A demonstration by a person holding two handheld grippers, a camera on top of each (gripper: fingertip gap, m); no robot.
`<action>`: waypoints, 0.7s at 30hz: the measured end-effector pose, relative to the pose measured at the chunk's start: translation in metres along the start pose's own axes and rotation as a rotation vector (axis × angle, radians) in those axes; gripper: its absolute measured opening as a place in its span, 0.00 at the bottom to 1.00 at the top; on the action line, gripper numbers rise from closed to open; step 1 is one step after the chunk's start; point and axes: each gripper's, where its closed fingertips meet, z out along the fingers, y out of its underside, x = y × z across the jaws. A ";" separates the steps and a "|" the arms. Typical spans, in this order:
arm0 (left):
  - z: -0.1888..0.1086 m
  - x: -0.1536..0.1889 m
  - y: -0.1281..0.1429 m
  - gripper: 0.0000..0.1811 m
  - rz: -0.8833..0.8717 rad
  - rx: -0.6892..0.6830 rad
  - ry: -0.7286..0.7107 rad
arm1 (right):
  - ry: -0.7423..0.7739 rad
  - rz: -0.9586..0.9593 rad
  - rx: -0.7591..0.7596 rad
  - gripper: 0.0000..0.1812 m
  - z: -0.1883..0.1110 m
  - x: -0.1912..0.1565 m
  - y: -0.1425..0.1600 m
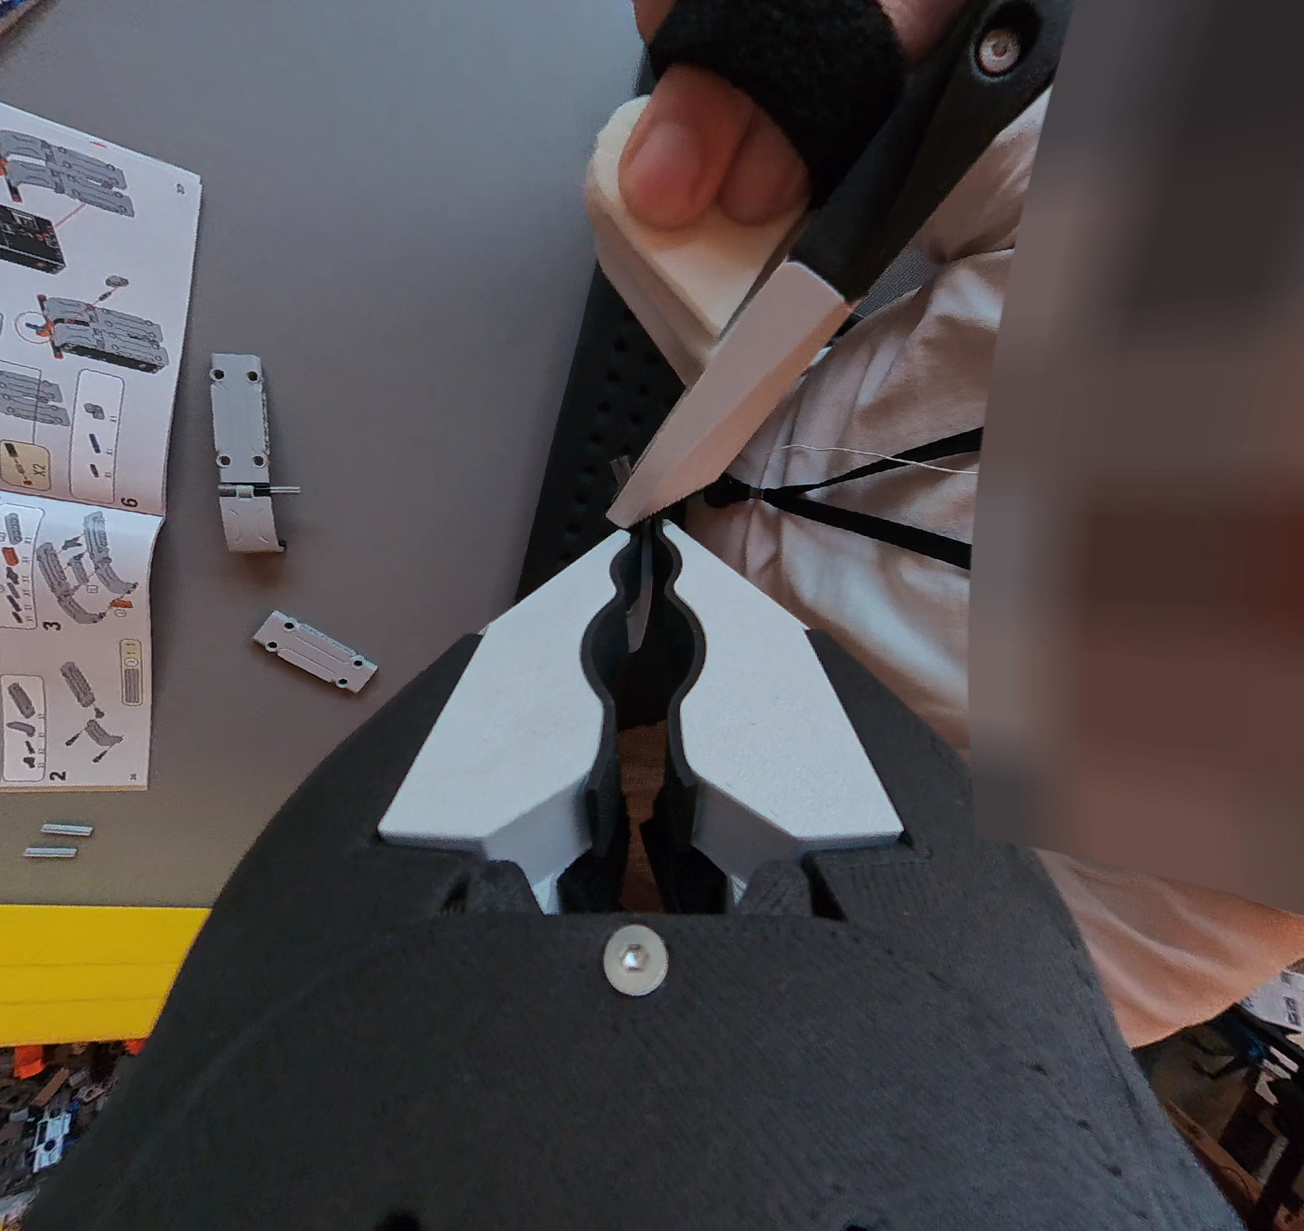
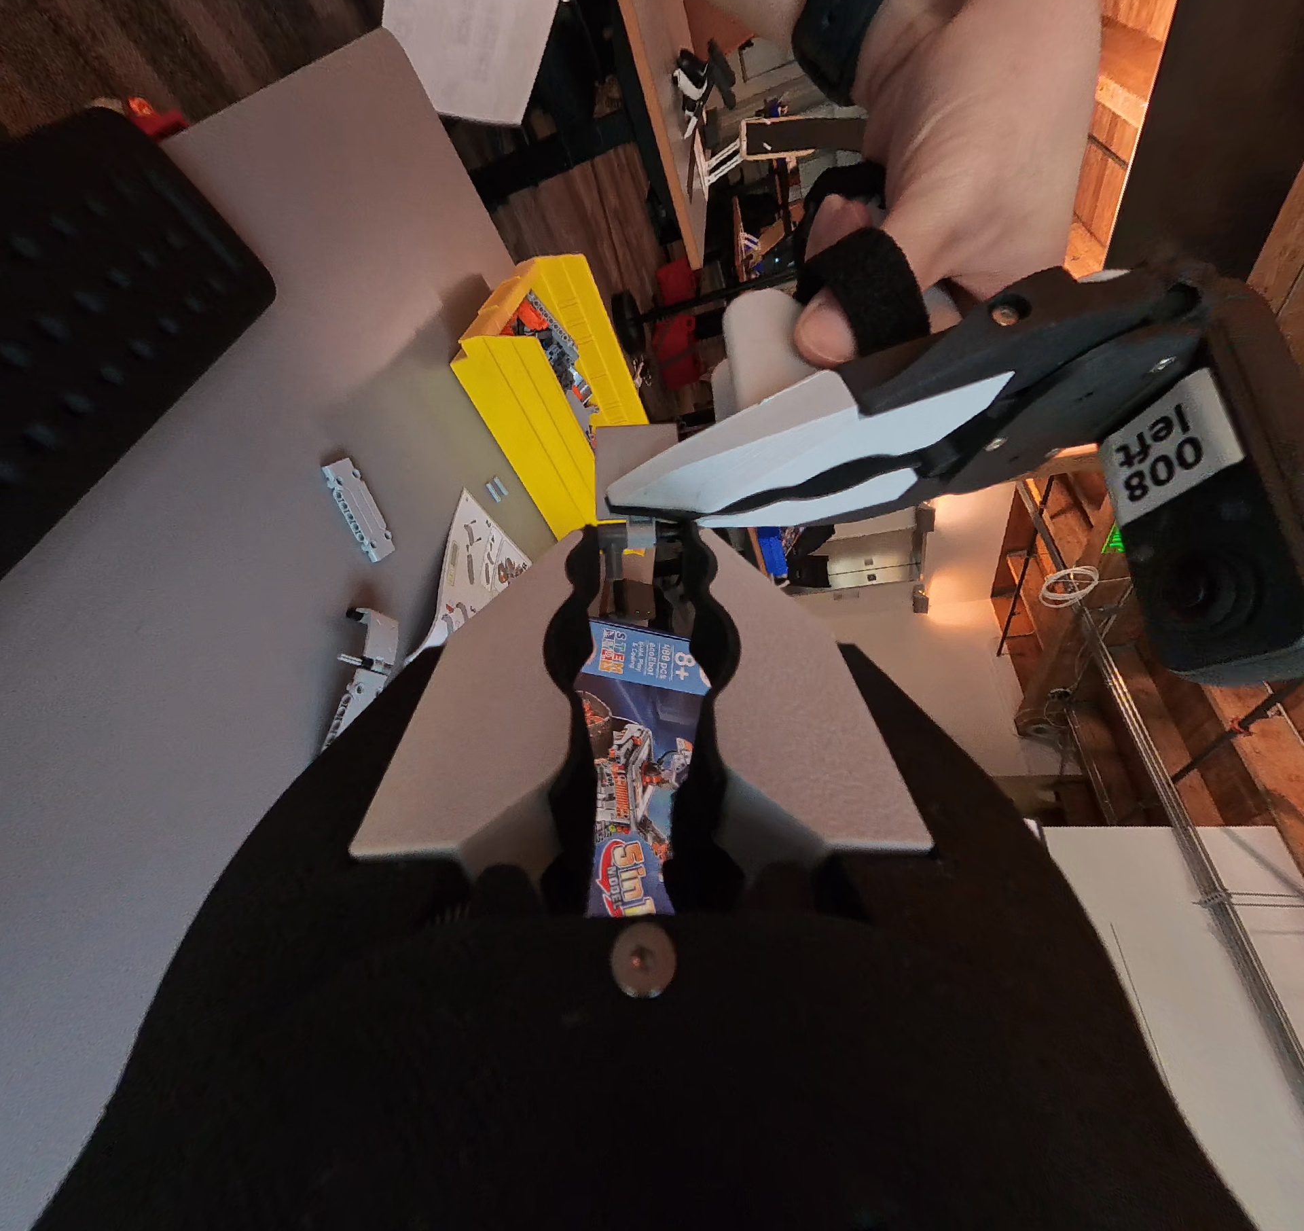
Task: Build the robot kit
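In the left wrist view my left gripper (image 1: 646, 532) is shut on a thin dark pin (image 1: 641, 597) held upright between its tips. My right gripper (image 1: 624, 509) comes down from the upper right, held by a hand (image 1: 677, 166), and its tip meets the left tips. In the right wrist view my right gripper (image 2: 633, 535) is shut on a small grey connector piece (image 2: 624, 539). The left gripper (image 2: 612, 500) reaches in from the right, shut, with its tips touching that piece. Both are held above the grey table (image 1: 395, 223).
An open instruction booklet (image 1: 77, 421) lies at the left, with two grey panel pieces (image 1: 240, 449) (image 1: 314, 650) and two small grey pins (image 1: 63, 838) beside it. A yellow parts bin (image 2: 536, 406), a picture box (image 2: 635, 738) and a black perforated seat (image 2: 106, 315) are nearby. My left and right fingertips are right by each other.
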 end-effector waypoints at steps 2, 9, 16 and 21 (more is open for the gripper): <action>0.001 -0.003 0.004 0.00 -0.013 0.005 0.019 | -0.013 0.027 0.019 0.12 0.005 -0.002 0.000; 0.014 -0.004 0.020 0.00 -0.041 0.143 0.196 | -0.128 0.341 0.273 0.38 0.008 -0.006 0.002; 0.021 -0.018 0.033 0.00 -0.070 0.372 0.434 | -0.294 0.865 0.435 0.41 0.005 0.000 0.037; 0.028 -0.038 0.038 0.00 -0.059 0.372 0.529 | -0.141 0.812 0.411 0.00 0.003 0.018 0.054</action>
